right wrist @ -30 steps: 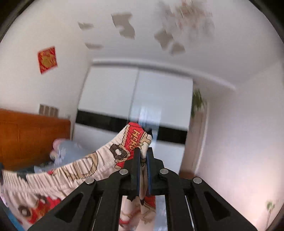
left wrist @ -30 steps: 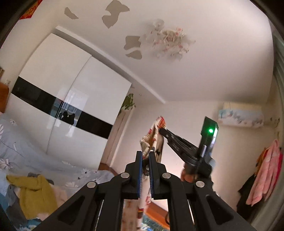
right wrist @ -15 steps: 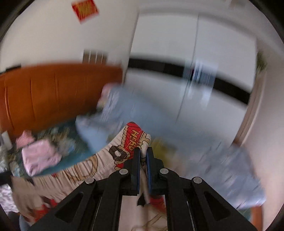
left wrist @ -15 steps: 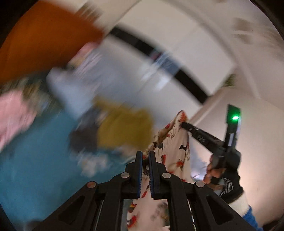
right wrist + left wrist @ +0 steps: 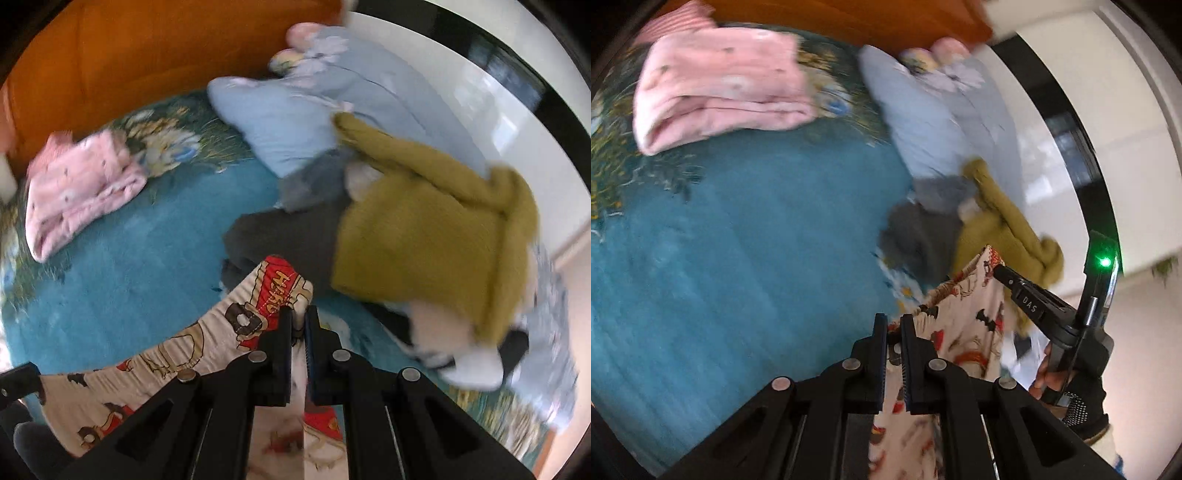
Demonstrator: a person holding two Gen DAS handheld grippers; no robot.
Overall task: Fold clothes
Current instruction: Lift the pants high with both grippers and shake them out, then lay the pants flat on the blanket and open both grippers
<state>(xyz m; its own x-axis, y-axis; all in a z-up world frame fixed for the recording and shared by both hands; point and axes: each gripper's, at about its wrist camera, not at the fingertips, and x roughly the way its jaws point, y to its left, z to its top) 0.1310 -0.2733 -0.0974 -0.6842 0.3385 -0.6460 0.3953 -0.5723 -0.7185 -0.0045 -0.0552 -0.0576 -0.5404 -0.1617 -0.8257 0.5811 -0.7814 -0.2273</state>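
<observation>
I hold cream cartoon-print shorts [image 5: 964,332] stretched by the waistband between both grippers, above a teal bed cover [image 5: 738,258]. My left gripper [image 5: 894,325] is shut on one waistband corner. My right gripper [image 5: 298,317] is shut on the other corner, by a red printed patch of the shorts [image 5: 273,291]. The right gripper also shows in the left wrist view [image 5: 997,271], clamped on the cloth. The legs of the shorts hang down behind the fingers.
A folded pink garment [image 5: 720,85] lies near the orange headboard [image 5: 147,59]. A pile with an olive sweater [image 5: 424,236], dark grey clothes [image 5: 288,236] and a light blue duvet [image 5: 314,110] lies to the right. A white wardrobe [image 5: 1052,110] stands beyond.
Both grippers have swung down from pointing at the ceiling and wardrobe to pointing at the bed, carrying the shorts with them. Both grips stay shut on the waistband.
</observation>
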